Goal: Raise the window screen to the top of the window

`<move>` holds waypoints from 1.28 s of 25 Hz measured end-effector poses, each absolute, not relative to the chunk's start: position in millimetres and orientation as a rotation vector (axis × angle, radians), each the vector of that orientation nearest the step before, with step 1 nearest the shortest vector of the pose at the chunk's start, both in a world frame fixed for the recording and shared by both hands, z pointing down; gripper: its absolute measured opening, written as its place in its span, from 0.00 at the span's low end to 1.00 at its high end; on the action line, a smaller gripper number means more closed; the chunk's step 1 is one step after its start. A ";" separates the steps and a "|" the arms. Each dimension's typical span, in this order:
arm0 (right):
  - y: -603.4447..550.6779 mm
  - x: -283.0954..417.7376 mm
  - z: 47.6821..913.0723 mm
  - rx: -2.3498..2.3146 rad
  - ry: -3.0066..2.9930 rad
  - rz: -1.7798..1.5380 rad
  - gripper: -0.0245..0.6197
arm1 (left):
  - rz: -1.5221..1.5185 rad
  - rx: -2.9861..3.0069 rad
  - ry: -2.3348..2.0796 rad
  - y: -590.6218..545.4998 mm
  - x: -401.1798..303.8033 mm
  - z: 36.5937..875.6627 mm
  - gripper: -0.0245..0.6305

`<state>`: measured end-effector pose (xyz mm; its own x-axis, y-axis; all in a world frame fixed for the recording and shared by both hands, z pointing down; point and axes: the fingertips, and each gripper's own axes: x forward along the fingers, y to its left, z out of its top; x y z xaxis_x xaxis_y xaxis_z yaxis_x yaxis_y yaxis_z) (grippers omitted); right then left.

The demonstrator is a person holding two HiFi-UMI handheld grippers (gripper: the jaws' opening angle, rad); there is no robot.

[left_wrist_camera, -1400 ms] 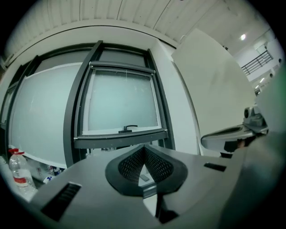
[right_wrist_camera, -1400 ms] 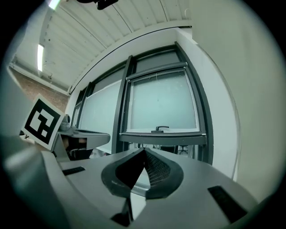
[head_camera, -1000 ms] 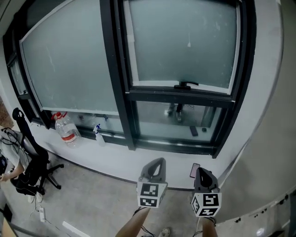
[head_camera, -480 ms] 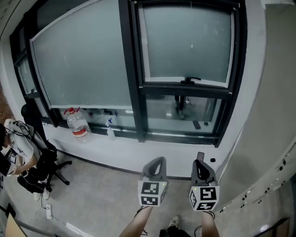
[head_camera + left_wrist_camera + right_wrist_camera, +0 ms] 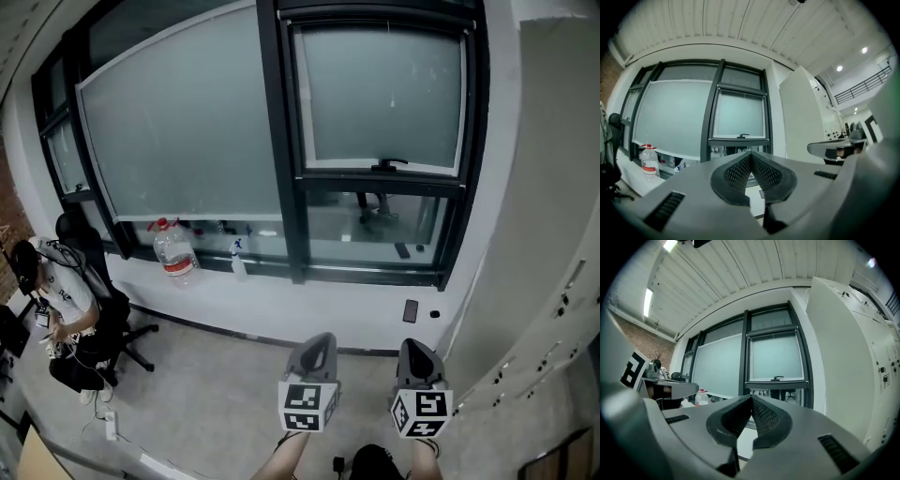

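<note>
While clenched on nothing, left gripper (image 5: 317,342) and right gripper (image 5: 412,349) side by side at 6 o'clock. Window screen (image 5: 384,94) well apart toward 12 o'clock, handle (image 5: 389,166) lying crosswise, seemingly nearer right gripper.

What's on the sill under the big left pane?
A large red-capped water bottle and a small spray bottle stand there. Other items near them are too small to tell.

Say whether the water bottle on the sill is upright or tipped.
Upright: the water bottle stands cap up on the sill.
</note>
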<state>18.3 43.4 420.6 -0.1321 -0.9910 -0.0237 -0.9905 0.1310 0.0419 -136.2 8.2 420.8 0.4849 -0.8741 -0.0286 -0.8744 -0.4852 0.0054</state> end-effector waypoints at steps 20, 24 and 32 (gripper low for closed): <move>270.8 53.1 429.5 2.058 -2.384 -0.049 0.05 | 0.043 -2.658 1.753 228.3 -137.3 437.1 0.04; 330.3 51.1 436.6 2.017 -2.388 -0.055 0.05 | 0.027 -2.649 1.769 291.7 -135.8 446.1 0.04; 400.7 51.6 423.3 2.023 -2.385 -0.088 0.05 | 0.055 -2.629 1.736 354.6 -133.0 418.6 0.04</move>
